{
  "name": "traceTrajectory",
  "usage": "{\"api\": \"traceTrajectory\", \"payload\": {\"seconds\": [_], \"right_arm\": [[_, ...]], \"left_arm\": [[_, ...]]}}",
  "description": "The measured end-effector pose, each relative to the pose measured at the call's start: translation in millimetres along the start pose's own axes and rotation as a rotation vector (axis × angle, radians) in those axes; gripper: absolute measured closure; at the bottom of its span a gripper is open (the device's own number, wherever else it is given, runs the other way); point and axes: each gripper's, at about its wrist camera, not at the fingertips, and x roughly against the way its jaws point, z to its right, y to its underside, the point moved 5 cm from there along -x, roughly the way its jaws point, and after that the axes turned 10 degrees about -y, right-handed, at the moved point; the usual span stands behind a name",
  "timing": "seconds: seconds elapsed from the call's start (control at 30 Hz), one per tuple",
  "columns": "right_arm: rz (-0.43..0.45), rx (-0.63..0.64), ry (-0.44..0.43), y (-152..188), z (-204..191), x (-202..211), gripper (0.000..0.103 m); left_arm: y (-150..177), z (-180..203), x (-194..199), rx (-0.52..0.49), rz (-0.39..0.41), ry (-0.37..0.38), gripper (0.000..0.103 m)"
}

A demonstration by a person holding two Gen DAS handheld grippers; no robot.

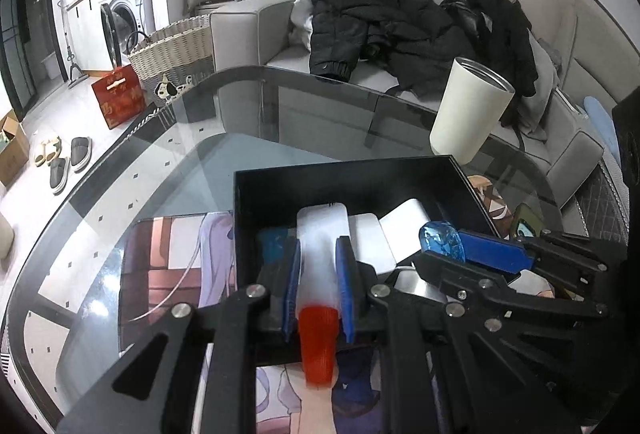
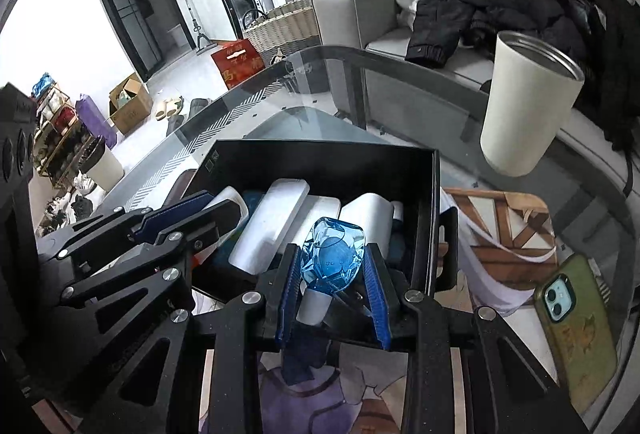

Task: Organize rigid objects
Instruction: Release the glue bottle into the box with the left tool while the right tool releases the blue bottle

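Both grippers were closed on something and both reached over the near wall of the black box (image 2: 320,154). In the left gripper (image 1: 318,290) the blue pads (image 1: 345,286) pinched a frosted white bottle with an orange cap (image 1: 320,246) around its lower body, cap toward the camera and body pointing into the box, probably so it could be laid flat beside what was already there. The right gripper (image 2: 332,298) clamped a blue faceted bottle (image 2: 334,254) near its neck, above a white cap; its body hung just over the box's near edge, with the jaws fairly narrow around it. In the left wrist view the right gripper came in from the side, close to the left one but apart from it.

Inside the box several white rounded cases (image 2: 272,226) lay side by side, packed tightly, which may explain the long-axis approach. Outside it, on the glass table (image 1: 160,162), a cream tumbler (image 2: 528,106) stood upright beyond the far corner, and a phone in a green case (image 2: 576,330) lay on the printed mat (image 2: 500,234), apparently not yet sorted.
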Motion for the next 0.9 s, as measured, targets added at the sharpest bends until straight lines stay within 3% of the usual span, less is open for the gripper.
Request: {"api": "traceTrajectory", "payload": {"seconds": [0.37, 0.43, 0.5, 0.73, 0.9], "right_arm": [[-0.005, -0.032, -0.027, 2, 3, 7, 0.071], [0.004, -0.027, -0.031, 1, -1, 12, 0.07], [0.02, -0.026, -0.033, 1, -4, 19, 0.07], [0.11, 0.013, -0.027, 3, -18, 50, 0.054], [0.194, 0.072, -0.009, 10, -31, 78, 0.052]], "left_arm": [[2, -4, 5, -0.007, -0.003, 0.003, 0.084], [2, -4, 6, -0.01, -0.001, -0.001, 0.077], [3, -7, 12, -0.002, 0.016, -0.001, 0.062], [5, -15, 38, 0.022, 0.098, -0.012, 0.053], [14, -19, 58, 0.025, 0.165, -0.037, 0.052]]}}
